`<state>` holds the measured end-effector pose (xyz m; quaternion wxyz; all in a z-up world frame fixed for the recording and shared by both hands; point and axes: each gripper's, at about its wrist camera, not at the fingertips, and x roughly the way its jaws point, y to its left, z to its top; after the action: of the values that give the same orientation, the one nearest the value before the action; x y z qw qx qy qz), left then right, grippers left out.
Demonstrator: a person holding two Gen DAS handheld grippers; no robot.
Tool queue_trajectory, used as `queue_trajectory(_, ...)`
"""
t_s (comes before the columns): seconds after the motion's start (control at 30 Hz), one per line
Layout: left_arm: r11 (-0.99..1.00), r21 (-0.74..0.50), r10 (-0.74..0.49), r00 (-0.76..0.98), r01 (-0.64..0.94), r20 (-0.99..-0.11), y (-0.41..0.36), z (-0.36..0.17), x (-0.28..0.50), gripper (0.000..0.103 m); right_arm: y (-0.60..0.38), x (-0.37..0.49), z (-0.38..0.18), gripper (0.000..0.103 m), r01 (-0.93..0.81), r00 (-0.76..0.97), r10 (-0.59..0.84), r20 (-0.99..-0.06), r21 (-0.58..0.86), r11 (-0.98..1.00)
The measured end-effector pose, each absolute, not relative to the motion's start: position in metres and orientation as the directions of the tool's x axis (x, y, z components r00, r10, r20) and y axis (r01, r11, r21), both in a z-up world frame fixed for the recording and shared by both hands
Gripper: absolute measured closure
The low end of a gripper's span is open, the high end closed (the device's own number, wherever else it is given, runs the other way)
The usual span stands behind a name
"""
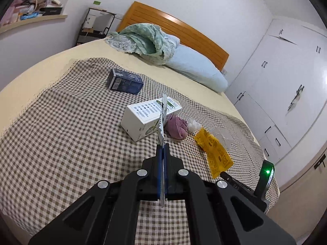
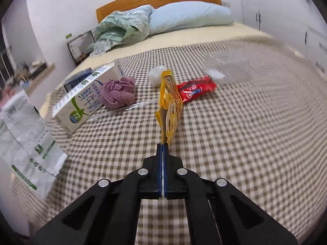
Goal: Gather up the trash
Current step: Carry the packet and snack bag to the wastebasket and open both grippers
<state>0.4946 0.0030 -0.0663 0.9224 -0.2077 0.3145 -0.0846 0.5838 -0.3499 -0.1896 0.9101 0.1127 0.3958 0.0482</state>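
Observation:
My left gripper [image 1: 162, 146] is shut on a thin white wrapper with green print [image 1: 161, 122], seen edge-on above the checked cloth [image 1: 71, 122]. The same wrapper [image 2: 30, 138] hangs at the left edge of the right wrist view. My right gripper [image 2: 162, 146] is shut on the lower end of a yellow wrapper [image 2: 169, 106], which stands up off the cloth. On the cloth lie a white milk carton [image 2: 85, 100], a dark blue box [image 1: 124, 81], a red wrapper [image 2: 196, 87], a white crumpled wad [image 2: 156, 75] and a clear plastic tray [image 2: 226, 67].
A purple balled-up cloth [image 2: 118, 91] lies against the carton, with a clear straw sleeve [image 2: 126, 107] in front of it. A green blanket [image 1: 147, 40] and a pale blue pillow [image 1: 196, 67] lie by the wooden headboard [image 1: 184, 30]. White wardrobe doors [image 1: 286, 81] stand to the right of the bed.

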Motion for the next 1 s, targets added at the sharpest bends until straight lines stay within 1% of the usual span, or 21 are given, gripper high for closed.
queue_trajectory(0.07,0.897,-0.441,-0.302,0.783,0.040,-0.544,0.000,-0.064,0.493,0.103,-0.360,0.569,-0.188,0.102,0.013,0.684,0.216,-0.696,0.308,0.951)
queue_trajectory(0.13,0.892,-0.448,-0.328,0.778,0.066,-0.536,-0.007,-0.062,0.491,0.103,-0.363,0.545,-0.181,0.103,0.010,0.702,0.203,-0.682,0.295,0.955)
queue_trajectory(0.23,0.885,-0.440,-0.387,0.765,0.152,-0.515,-0.032,-0.055,0.483,0.103,-0.379,0.512,-0.175,0.103,0.030,0.714,0.201,-0.671,0.317,0.948)
queue_trajectory(0.3,0.880,-0.433,-0.418,0.747,0.192,-0.518,-0.049,-0.053,0.479,0.103,-0.394,0.486,-0.169,0.103,0.044,0.722,0.192,-0.665,0.322,0.946)
queue_trajectory(0.4,0.872,-0.434,-0.460,0.684,0.227,-0.565,-0.084,-0.055,0.472,0.103,-0.423,0.431,-0.166,0.103,0.076,0.733,0.179,-0.656,0.340,0.937)
queue_trajectory(0.5,0.856,-0.436,-0.502,0.642,0.276,-0.579,-0.119,-0.063,0.453,0.103,-0.449,0.386,-0.168,0.103,0.126,0.739,0.158,-0.655,0.364,0.923)
queue_trajectory(0.6,0.837,-0.437,-0.545,0.562,0.329,-0.622,-0.159,-0.075,0.434,0.103,-0.480,0.333,-0.170,0.103,0.174,0.758,0.159,-0.632,0.431,0.885)
queue_trajectory(0.63,0.826,-0.434,-0.563,0.517,0.359,-0.644,-0.177,-0.080,0.423,0.103,-0.490,0.310,-0.174,0.103,0.206,0.751,0.140,-0.645,0.430,0.879)
queue_trajectory(0.7,0.805,-0.426,-0.589,0.465,0.414,-0.661,-0.199,-0.087,0.407,0.103,-0.500,0.283,-0.183,0.103,0.236,0.737,0.140,-0.661,0.446,0.863)
queue_trajectory(0.8,0.763,-0.439,-0.629,0.387,0.476,-0.674,-0.225,-0.100,0.385,0.103,-0.519,0.219,-0.197,0.103,0.304,0.720,0.141,-0.679,0.492,0.816)
queue_trajectory(0.87,0.709,-0.451,-0.665,0.300,0.543,-0.684,-0.248,-0.112,0.366,0.103,-0.526,0.184,-0.205,0.103,0.338,0.706,0.159,-0.690,0.527,0.780)
queue_trajectory(0.93,0.676,-0.436,-0.667,0.242,0.594,-0.704,-0.268,-0.126,0.350,0.103,-0.529,0.153,-0.212,0.103,0.377,0.677,0.158,-0.719,0.524,0.764)
queue_trajectory(1.0,0.680,-0.415,-0.642,0.217,0.605,-0.736,-0.279,-0.142,0.345,0.103,-0.532,0.128,-0.221,0.103,0.421,0.642,0.147,-0.752,0.506,0.753)
